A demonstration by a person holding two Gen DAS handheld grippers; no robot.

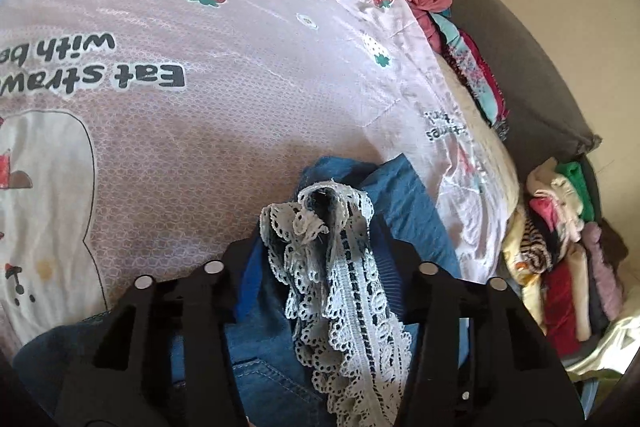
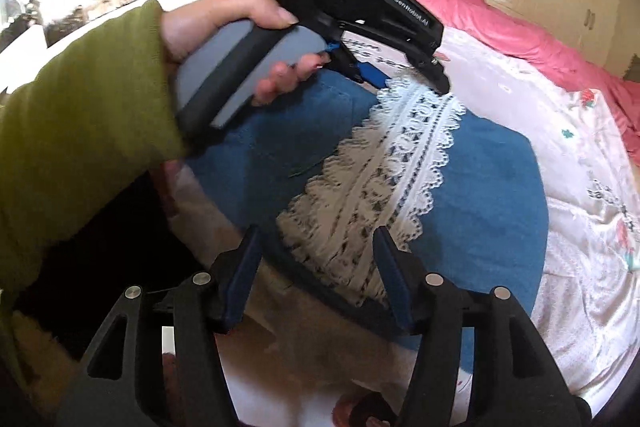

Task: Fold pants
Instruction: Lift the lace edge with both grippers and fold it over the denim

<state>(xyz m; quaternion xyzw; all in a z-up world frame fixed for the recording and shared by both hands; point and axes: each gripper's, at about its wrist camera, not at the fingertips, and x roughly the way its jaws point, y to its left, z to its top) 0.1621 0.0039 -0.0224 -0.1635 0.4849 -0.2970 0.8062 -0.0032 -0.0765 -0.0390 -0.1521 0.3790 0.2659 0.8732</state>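
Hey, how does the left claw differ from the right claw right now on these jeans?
The left claw looks closed on the lace-trimmed end of the pants, bunching it up; the right claw is open and grips nothing. In its own view, the left claw's fingertips are buried in fabric; the right claw's blue pads show plainly, either side of the lace strip. Both are over the same denim pants on the bed sheet.

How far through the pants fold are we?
Midway, apparently. The denim pants lie partly doubled on the bedsheet. The left gripper pinches their lace trim; the right gripper hovers open above the lace. Remaining: laying that end down and flattening.
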